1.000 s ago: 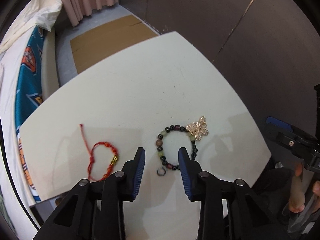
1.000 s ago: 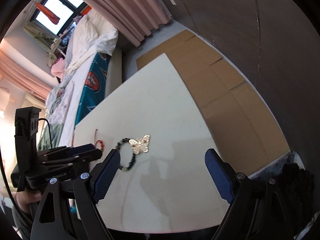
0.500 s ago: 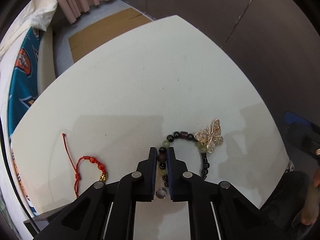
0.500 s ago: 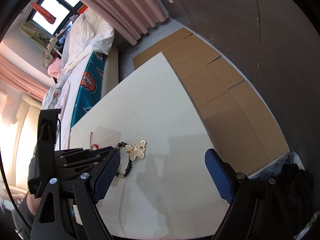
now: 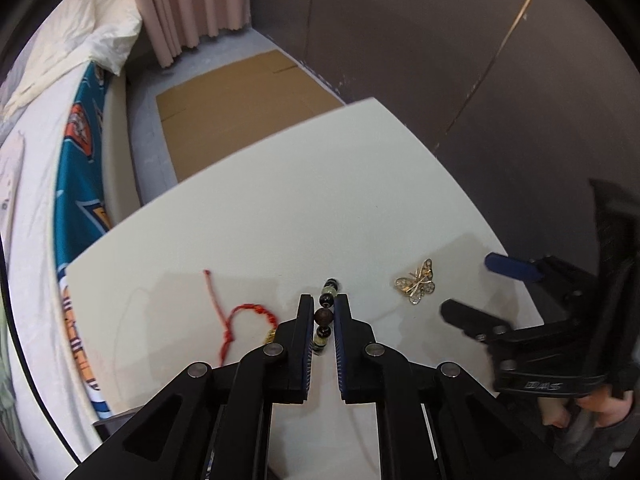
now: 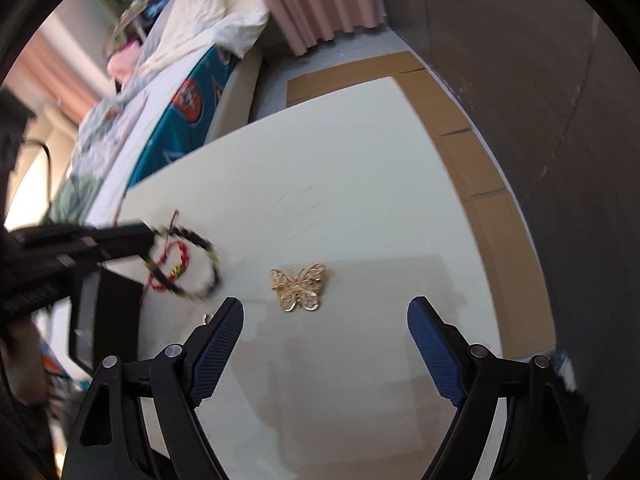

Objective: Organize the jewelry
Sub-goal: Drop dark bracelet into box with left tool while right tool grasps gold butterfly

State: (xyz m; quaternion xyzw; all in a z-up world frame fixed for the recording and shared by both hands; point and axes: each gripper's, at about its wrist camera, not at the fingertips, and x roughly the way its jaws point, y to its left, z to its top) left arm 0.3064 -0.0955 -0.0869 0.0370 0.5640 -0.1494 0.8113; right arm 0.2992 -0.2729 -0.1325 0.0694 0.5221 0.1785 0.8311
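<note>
Cardboard sheets [image 5: 240, 108] cover the floor between bed [image 5: 36, 160] and pink curtain [image 5: 188, 4].

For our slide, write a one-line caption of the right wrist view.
Open right tongs hover over a gold butterfly brooch while the left tongs lift a beaded bracelet off the white table.

Counted on the white table [image 5: 280, 216]: one bead bracelet [image 5: 325, 312], one red string bracelet [image 5: 240, 320], one gold butterfly [image 5: 416, 287].

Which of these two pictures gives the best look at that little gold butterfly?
The right wrist view: the gold butterfly lies near centre, large and sharp, ahead of the open right gripper. The left wrist view shows it small, off to the right.
</note>
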